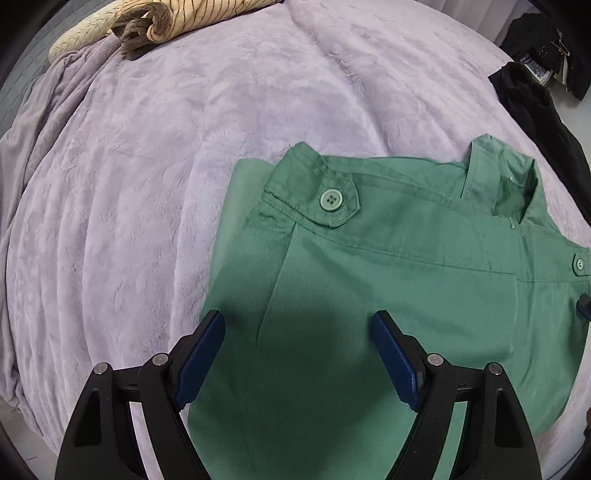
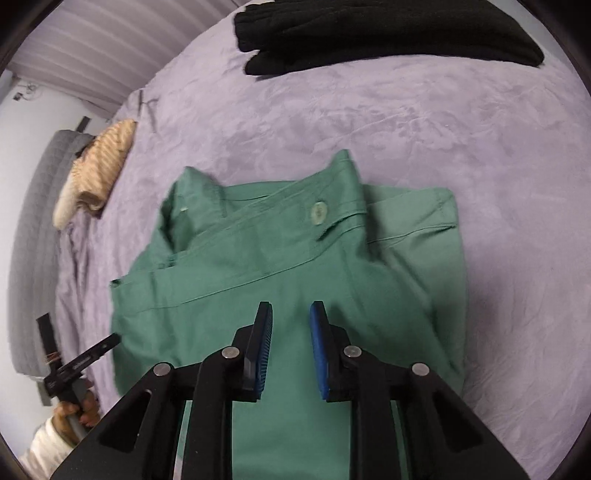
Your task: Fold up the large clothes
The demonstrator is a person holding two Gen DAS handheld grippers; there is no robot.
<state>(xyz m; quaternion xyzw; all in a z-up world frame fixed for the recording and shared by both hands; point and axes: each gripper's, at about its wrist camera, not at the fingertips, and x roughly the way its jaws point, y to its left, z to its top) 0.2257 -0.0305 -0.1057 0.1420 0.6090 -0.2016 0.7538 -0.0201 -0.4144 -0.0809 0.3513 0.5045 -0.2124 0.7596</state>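
Blue ribbed pads of your left gripper (image 1: pixel 298 325) spread wide, your right gripper (image 2: pixel 291 314) narrow yet gripping nothing, both above folded green twill trousers (image 1: pixel 388 266) with buttoned tabs, on plush lilac bedspread (image 1: pixel 147 166).

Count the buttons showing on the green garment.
2. One button sits on the waistband tab at the left end of the green garment; another peeks at the right edge. Folds may hide more.

Lilac bed (image 1: pixel 147 184); green garment (image 1: pixel 369 277), black clothes (image 2: pixel 388 29), striped cloth (image 1: pixel 177 18).
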